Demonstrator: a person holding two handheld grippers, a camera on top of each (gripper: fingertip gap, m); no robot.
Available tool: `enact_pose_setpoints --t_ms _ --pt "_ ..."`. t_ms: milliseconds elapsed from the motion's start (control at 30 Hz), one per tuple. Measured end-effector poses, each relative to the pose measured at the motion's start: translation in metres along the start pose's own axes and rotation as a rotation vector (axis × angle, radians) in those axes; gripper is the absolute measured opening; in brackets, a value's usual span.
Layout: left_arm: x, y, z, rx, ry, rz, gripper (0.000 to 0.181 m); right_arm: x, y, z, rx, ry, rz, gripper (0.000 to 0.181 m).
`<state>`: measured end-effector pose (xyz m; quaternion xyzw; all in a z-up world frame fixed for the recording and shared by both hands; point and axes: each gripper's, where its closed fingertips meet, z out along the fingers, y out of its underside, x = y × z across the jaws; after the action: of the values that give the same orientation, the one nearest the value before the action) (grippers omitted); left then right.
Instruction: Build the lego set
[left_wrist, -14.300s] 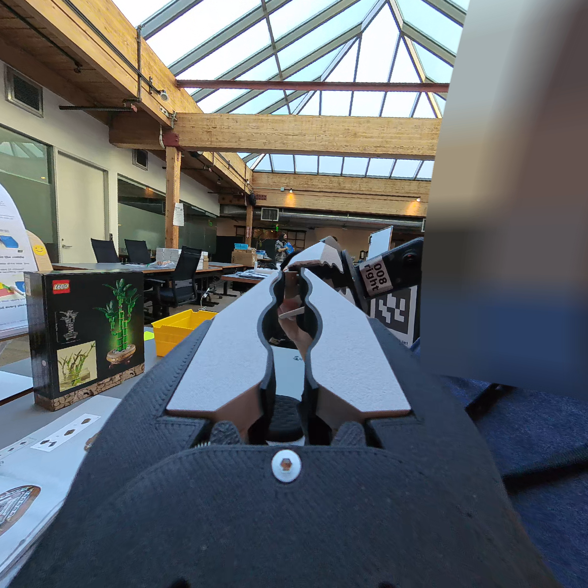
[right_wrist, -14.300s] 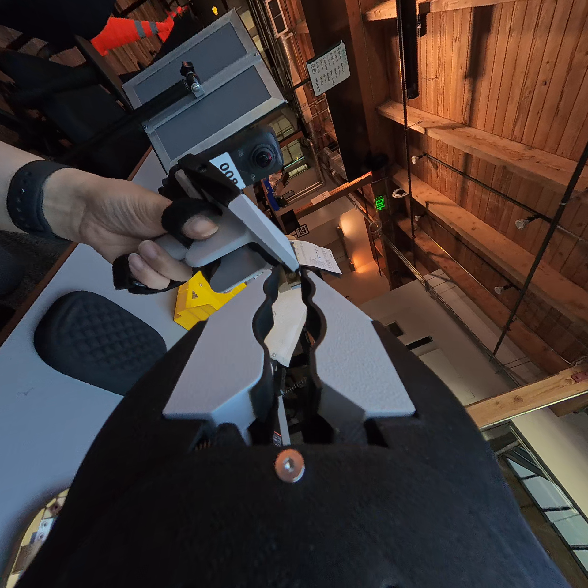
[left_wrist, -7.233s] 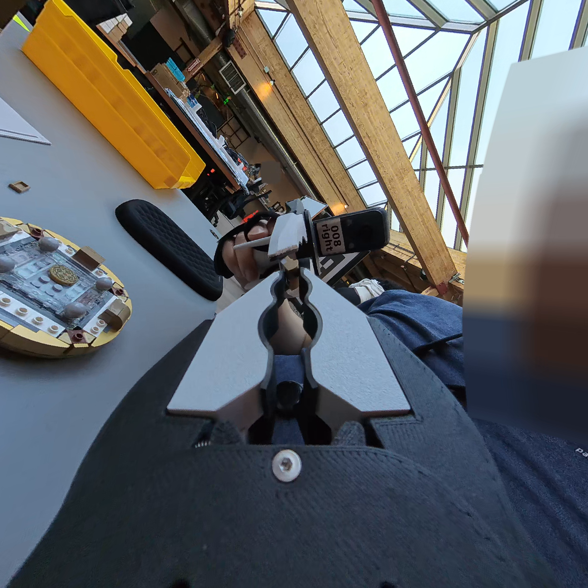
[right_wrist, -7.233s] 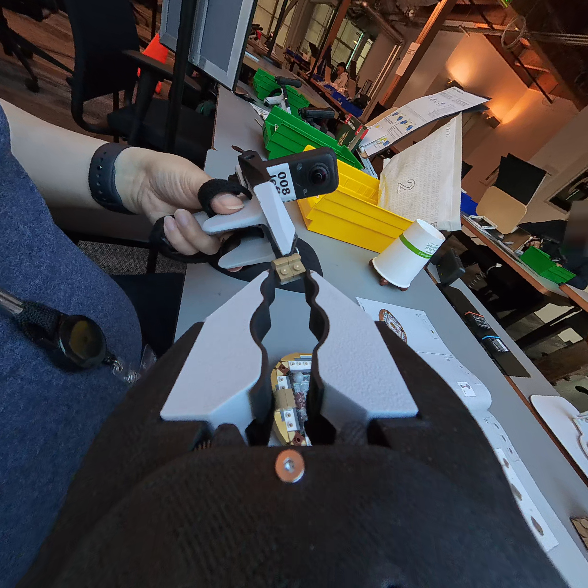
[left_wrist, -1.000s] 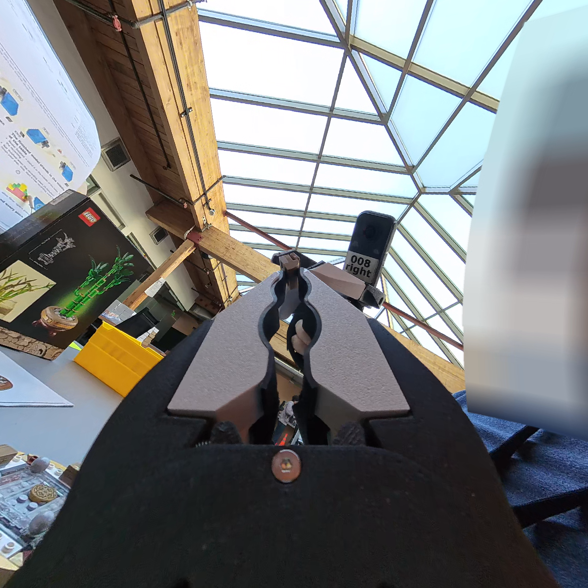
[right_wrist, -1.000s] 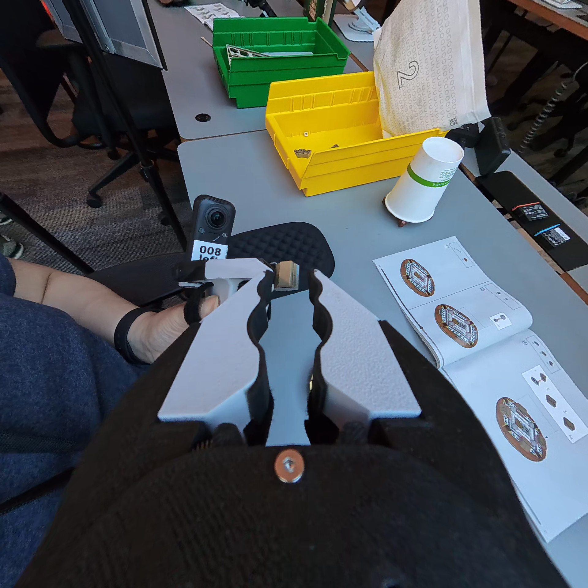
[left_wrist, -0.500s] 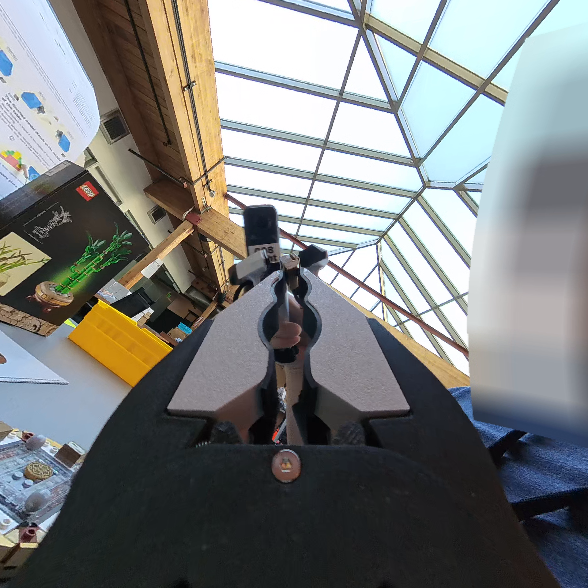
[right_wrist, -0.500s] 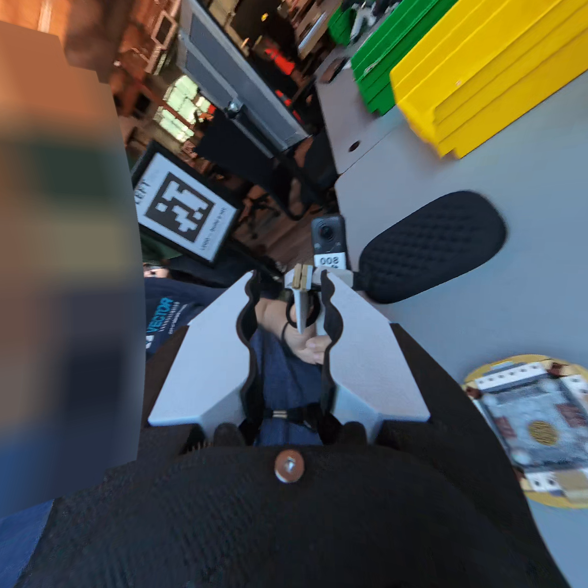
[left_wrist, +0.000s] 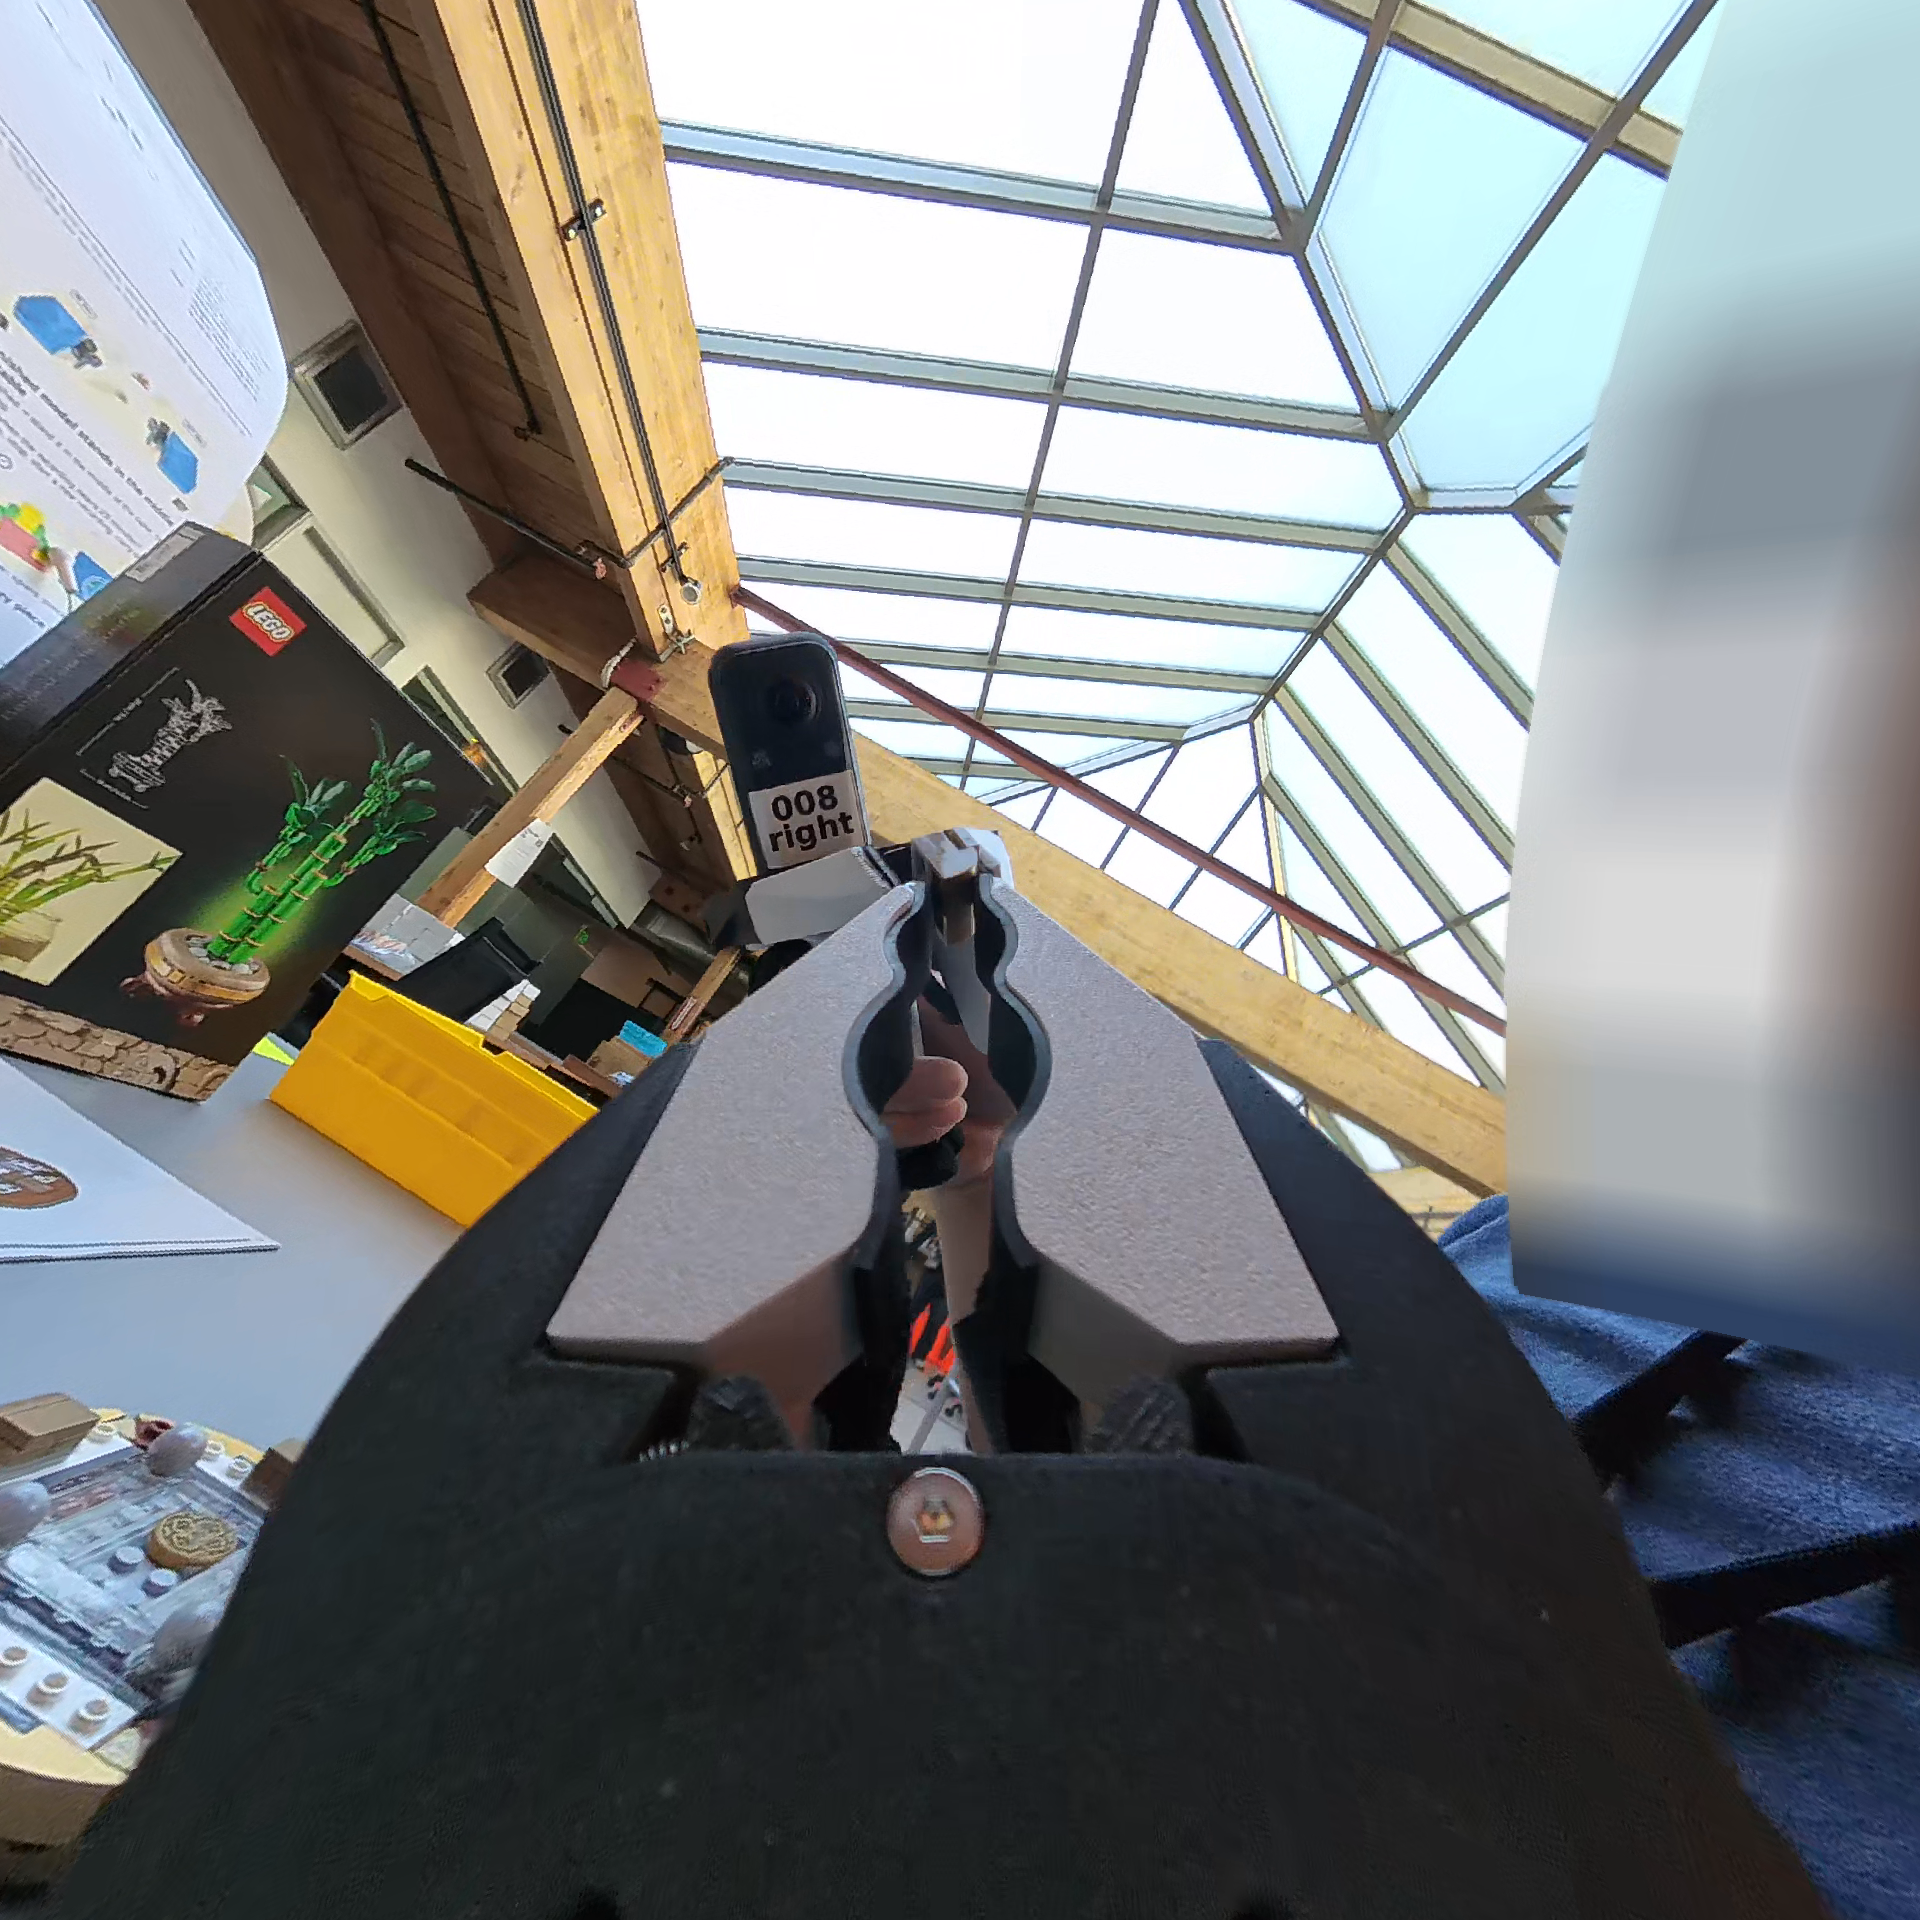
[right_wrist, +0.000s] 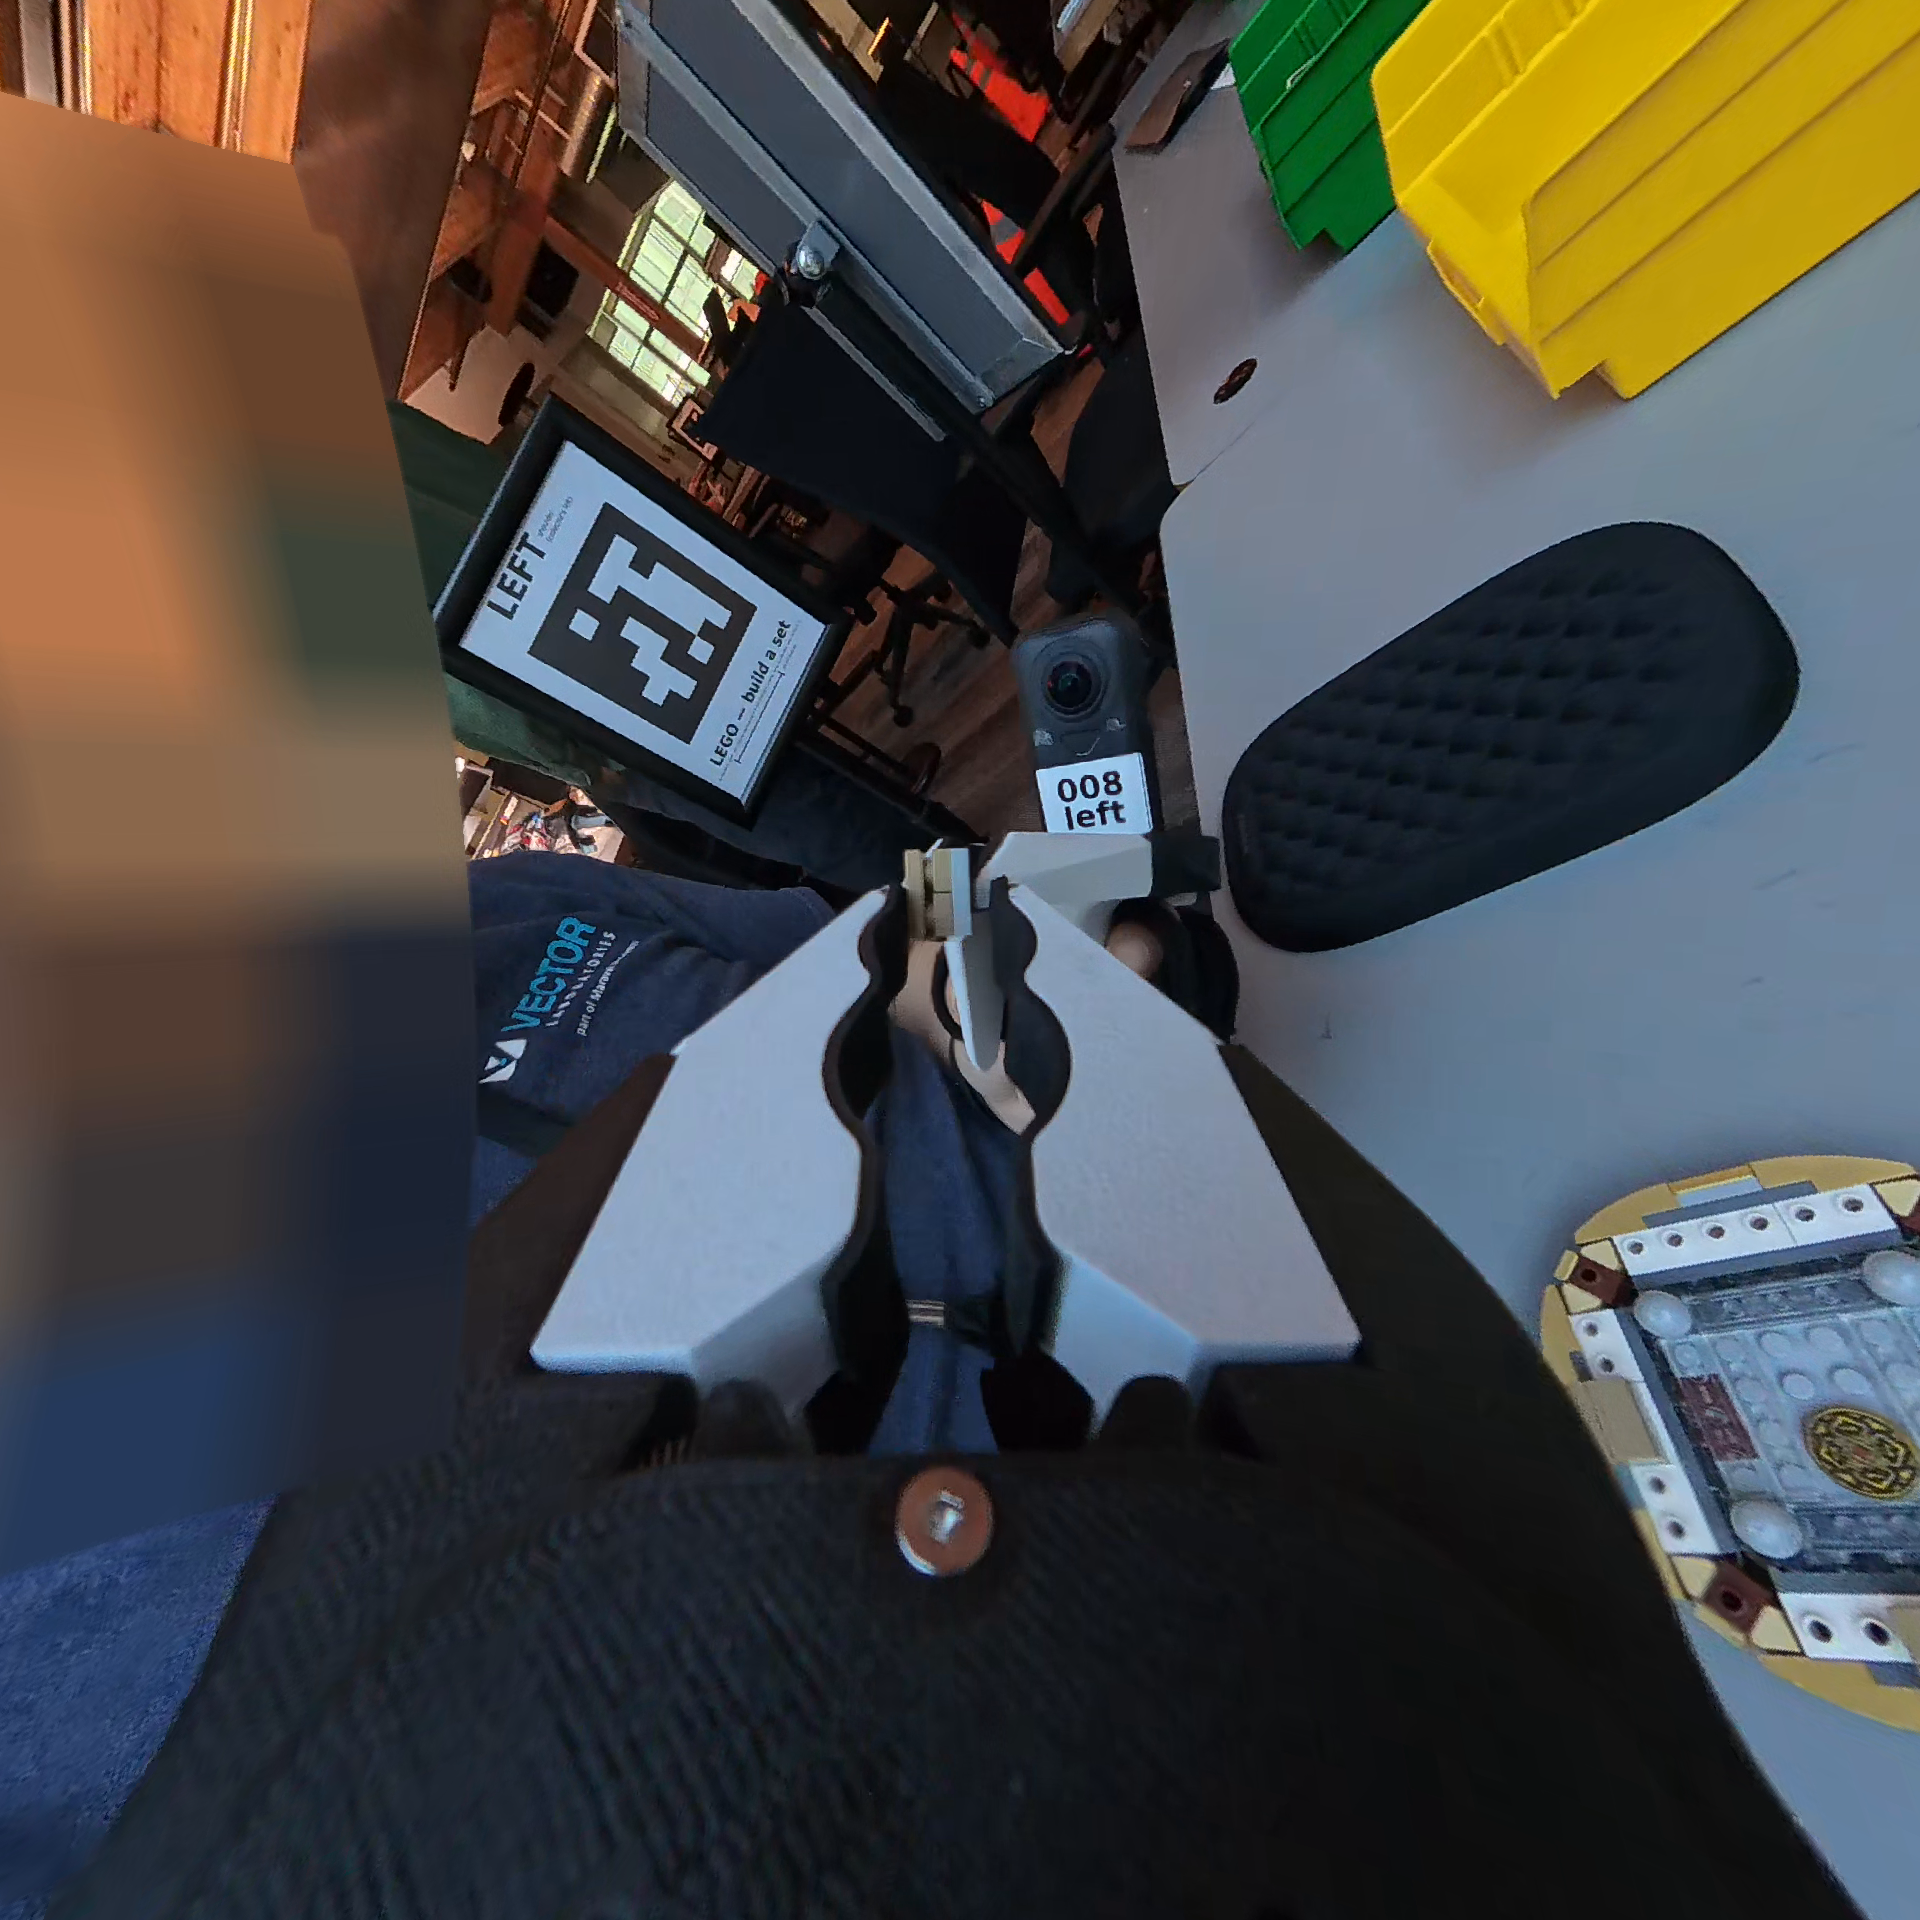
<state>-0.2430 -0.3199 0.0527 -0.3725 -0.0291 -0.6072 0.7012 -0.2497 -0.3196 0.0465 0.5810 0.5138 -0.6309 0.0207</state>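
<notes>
My left gripper is raised and shut on a small tan and brown Lego piece at its fingertips. My right gripper faces it tip to tip, and its jaws are closed on the same tan piece. The right gripper also shows in the left wrist view, and the left gripper in the right wrist view. The round tan and grey Lego model lies on the grey table and also shows in the left wrist view.
A black padded rest, yellow bins and a green bin are on the table. The Lego box, a yellow bin and the instruction booklet lie to the left. A framed marker sign stands behind. The tips of both grippers are at nearly the same place.
Over the last second the right gripper has swung round to face the left one tip to tip and closed onto the tan piece. The left gripper has kept hold of it.
</notes>
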Motion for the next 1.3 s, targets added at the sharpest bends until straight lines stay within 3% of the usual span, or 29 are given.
enact_pose_setpoints --t_ms 500,633,833,1300 --pt "0.036 0.005 0.009 -0.130 0.165 0.142 0.004 -0.038 0.007 -0.001 0.074 -0.128 -0.296 0.013" --pt "0.051 0.011 0.010 -0.218 0.230 0.209 0.004 -0.050 0.012 -0.002 0.060 -0.234 -0.267 0.019" --pt "0.051 0.009 0.009 -0.226 0.218 0.241 0.004 -0.050 0.016 0.001 0.052 -0.227 -0.283 0.023" --pt "0.055 0.014 0.007 -0.268 0.235 0.301 0.003 -0.055 0.020 -0.002 0.087 -0.232 -0.353 0.010"
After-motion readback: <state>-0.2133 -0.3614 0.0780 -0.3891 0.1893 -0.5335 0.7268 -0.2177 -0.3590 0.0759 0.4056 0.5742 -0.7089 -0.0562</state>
